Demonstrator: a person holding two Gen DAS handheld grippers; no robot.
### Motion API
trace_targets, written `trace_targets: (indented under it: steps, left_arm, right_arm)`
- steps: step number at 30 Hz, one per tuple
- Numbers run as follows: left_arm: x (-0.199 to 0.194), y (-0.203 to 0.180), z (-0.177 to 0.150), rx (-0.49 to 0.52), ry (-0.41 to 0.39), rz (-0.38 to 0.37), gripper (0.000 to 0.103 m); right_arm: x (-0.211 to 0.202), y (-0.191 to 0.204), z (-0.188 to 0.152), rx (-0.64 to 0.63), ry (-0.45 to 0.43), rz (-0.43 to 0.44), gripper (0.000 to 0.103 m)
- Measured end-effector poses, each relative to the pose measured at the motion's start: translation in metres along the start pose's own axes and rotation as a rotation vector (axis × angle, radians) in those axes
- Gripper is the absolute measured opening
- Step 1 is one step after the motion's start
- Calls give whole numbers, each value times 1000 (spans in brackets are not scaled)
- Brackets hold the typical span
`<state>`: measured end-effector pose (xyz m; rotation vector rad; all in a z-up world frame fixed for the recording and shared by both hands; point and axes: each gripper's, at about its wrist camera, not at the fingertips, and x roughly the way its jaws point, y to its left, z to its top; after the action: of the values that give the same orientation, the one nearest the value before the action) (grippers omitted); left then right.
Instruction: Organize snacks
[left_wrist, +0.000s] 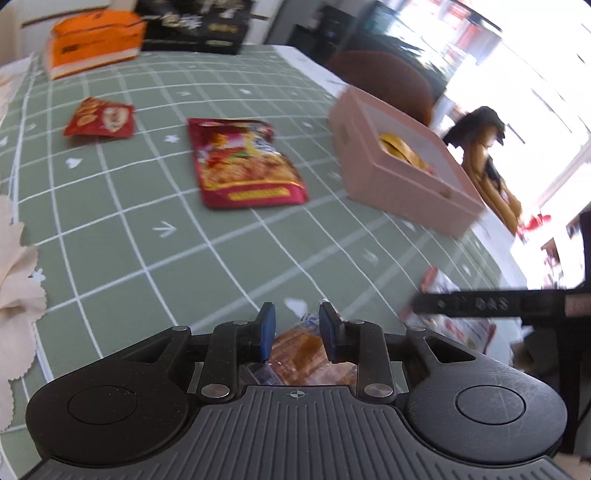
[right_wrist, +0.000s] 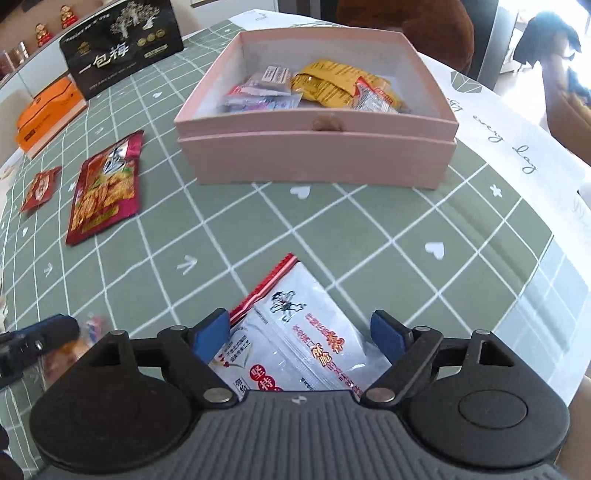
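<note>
My left tongs (left_wrist: 297, 325) are clamped on a clear-wrapped brown snack (left_wrist: 299, 349), low centre of the left view. My right tongs (right_wrist: 301, 334) stand wide, pads clear of the white snack bag (right_wrist: 295, 332) lying on the counter (right_wrist: 369, 236) between them. Pink box (right_wrist: 317, 155), upper centre, holds yellow packets (right_wrist: 332, 86). Red pouch (right_wrist: 105, 188) lies at left.
</note>
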<state>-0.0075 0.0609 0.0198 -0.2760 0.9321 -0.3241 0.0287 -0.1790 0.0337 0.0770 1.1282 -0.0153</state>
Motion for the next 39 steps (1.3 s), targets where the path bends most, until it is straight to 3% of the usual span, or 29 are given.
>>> trace_targets:
  steps: [4, 10, 13, 20, 23, 31, 39]
  left_arm:
    - [-8, -8, -8, 54, 9, -15, 30]
    - [-26, 17, -9, -100, -12, -28, 30]
    - [-30, 28, -11, -161, 21, -10, 30]
    - [-24, 16, -19, -169, 73, -29, 31]
    - [-20, 7, -21, -158, 84, -39, 32]
    - [-19, -9, -16, -84, 60, -27, 35]
    - [-18, -23, -21, 9, 70, -11, 35]
  right_arm:
    - [-7, 5, -11, -26, 4, 12, 84]
    - [-17, 7, -24, -53, -25, -3, 84]
    - [-29, 12, -26, -90, -54, -19, 84]
    - [-50, 35, -44, -175, -3, 139, 84]
    - [-52, 52, -54, -247, 6, 167, 84]
    - [-43, 61, -44, -271, -42, 66, 84]
    - [-45, 6, -36, -177, -73, -13, 83]
